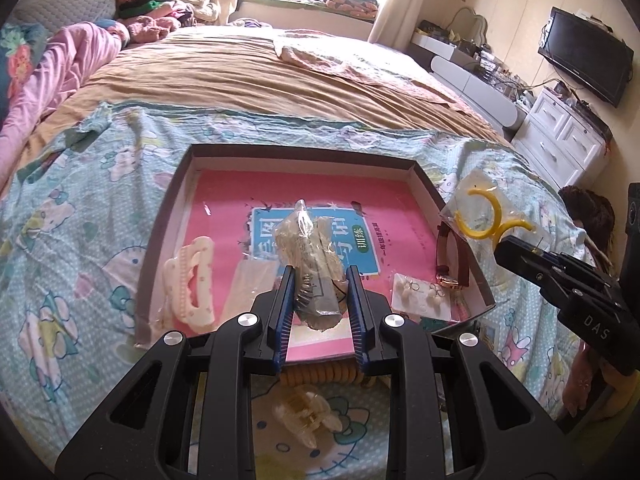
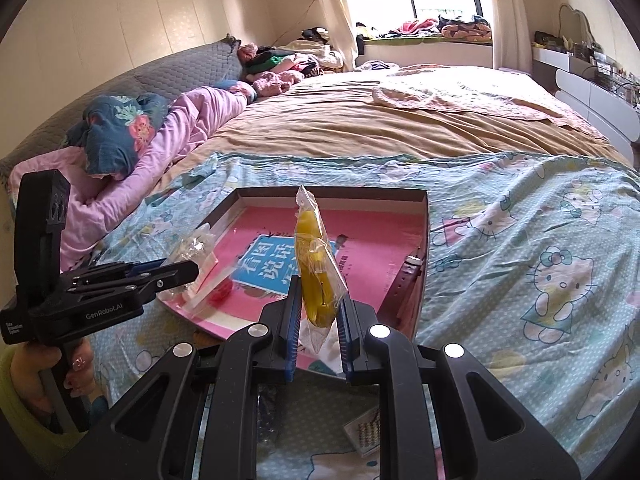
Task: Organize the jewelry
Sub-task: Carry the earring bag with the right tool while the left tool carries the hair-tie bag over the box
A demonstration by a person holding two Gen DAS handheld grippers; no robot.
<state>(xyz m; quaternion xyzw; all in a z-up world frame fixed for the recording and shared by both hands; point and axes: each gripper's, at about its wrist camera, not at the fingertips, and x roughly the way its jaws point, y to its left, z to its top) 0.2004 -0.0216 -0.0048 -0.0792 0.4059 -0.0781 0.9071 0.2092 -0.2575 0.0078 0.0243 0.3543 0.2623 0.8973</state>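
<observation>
While both tongs hold little bags over the box (image 1: pixel 420 184), the job is to set them down gently inside. The left tongs (image 1: pixel 320 300) pinch a clear bag (image 1: pixel 310 256) with something pale in it. The right tongs (image 2: pixel 318 320) pinch a bag (image 2: pixel 316 268) with a yellow ring, up by the box's 3 o'clock side. I think each bag should go low onto a bare pink spot before the tongs let go, so nothing bounces out. A white clip (image 1: pixel 190 288) lies at 9 o'clock in the box, and earrings (image 1: pixel 420 292) and a watch (image 1: pixel 452 256) lie at 4 o'clock, so keep off those. Another clip (image 1: pixel 306 412) waits on the sheet (image 1: pixel 80 240) at 6 o'clock.
</observation>
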